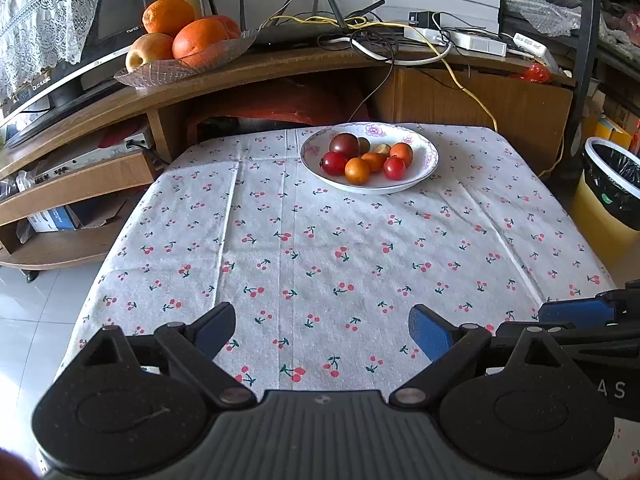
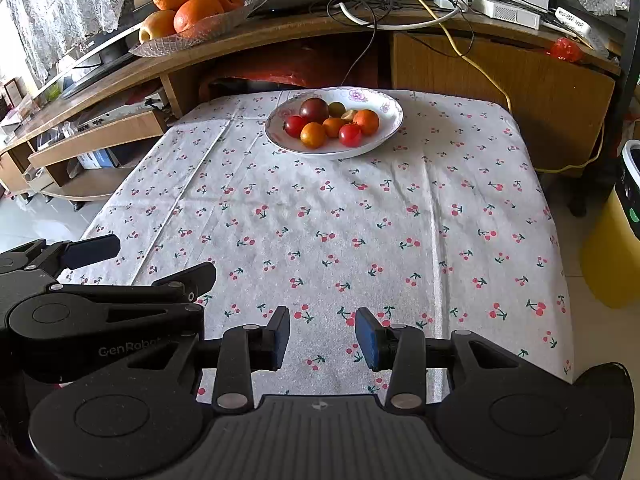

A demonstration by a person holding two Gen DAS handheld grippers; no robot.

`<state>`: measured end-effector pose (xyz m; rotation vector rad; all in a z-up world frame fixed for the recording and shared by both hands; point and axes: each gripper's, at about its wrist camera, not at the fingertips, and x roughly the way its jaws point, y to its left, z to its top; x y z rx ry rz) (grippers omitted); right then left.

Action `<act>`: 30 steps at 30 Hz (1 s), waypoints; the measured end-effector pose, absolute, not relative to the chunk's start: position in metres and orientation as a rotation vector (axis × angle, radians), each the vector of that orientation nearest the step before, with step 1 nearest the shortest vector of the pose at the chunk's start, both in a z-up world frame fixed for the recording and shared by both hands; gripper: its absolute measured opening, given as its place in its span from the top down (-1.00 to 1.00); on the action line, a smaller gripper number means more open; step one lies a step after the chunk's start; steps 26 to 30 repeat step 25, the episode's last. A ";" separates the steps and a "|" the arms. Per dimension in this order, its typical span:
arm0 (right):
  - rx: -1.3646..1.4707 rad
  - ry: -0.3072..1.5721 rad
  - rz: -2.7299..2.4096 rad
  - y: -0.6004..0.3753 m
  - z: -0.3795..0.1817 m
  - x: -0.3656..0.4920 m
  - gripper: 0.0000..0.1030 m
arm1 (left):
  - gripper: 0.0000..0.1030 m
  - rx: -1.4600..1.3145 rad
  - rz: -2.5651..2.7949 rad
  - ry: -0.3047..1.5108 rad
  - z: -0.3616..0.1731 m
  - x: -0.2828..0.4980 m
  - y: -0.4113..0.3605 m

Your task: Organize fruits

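Low in the frame, the left gripper (image 1: 322, 330) gapes wide and the right gripper (image 2: 322, 338) stands parted, both empty over the cherry-print cloth (image 1: 320, 260). Upper middle, the small fruits (image 1: 366, 156) already sit gathered in the plate (image 1: 432, 160): either sorted, or awaiting picking.

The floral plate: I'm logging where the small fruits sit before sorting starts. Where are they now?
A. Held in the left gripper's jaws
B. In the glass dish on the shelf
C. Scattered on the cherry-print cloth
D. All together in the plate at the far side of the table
D: the small red, orange and dark fruits lie together in the floral plate, and both grippers are empty.
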<state>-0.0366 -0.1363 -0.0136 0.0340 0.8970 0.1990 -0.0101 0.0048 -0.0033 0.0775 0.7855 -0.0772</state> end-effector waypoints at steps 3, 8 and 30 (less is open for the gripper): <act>0.034 0.898 0.199 -0.136 -0.014 -0.037 0.32 | -0.95 0.077 -0.077 0.786 -0.003 -0.010 0.005; 0.035 0.897 0.199 -0.136 -0.014 -0.037 0.32 | -0.95 0.077 -0.076 0.783 -0.003 -0.010 0.005; 0.041 0.886 0.197 -0.136 -0.012 -0.038 0.30 | -0.96 0.077 -0.072 0.763 0.000 -0.010 0.006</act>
